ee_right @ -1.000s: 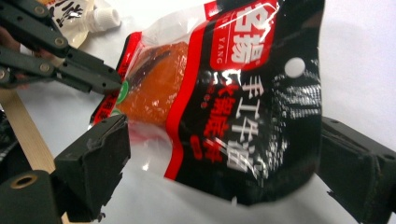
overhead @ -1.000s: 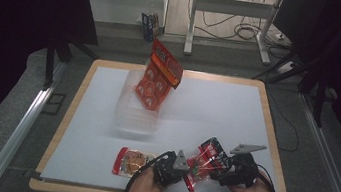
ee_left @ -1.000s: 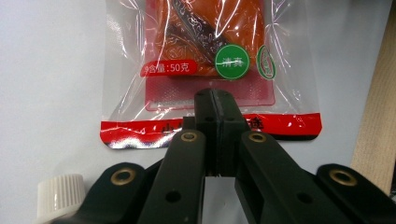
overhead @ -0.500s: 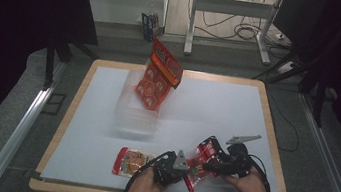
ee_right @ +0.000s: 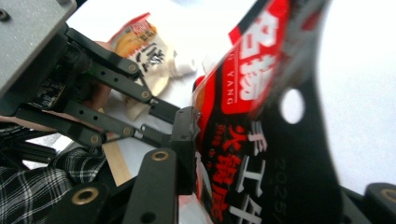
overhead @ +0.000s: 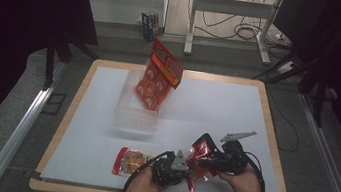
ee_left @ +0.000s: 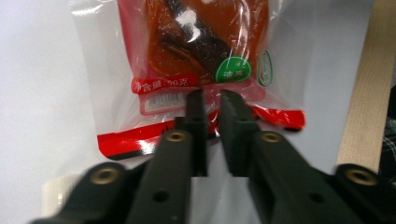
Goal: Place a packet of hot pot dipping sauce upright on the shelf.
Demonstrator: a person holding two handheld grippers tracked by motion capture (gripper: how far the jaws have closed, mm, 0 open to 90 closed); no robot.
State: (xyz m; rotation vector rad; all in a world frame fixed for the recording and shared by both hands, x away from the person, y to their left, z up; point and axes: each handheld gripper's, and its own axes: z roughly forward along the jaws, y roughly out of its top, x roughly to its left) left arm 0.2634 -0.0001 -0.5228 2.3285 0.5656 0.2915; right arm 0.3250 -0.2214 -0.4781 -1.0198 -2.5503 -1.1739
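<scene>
On red packet [ee_right: 243, 140]: white "YANG", Chinese characters.

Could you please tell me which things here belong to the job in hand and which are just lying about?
In the job, likely: red packet near the front edge; orange packet on the table; clear tub; large red bag leaning in it.
Lying about: cables, metal stand, small box behind the table.
</scene>
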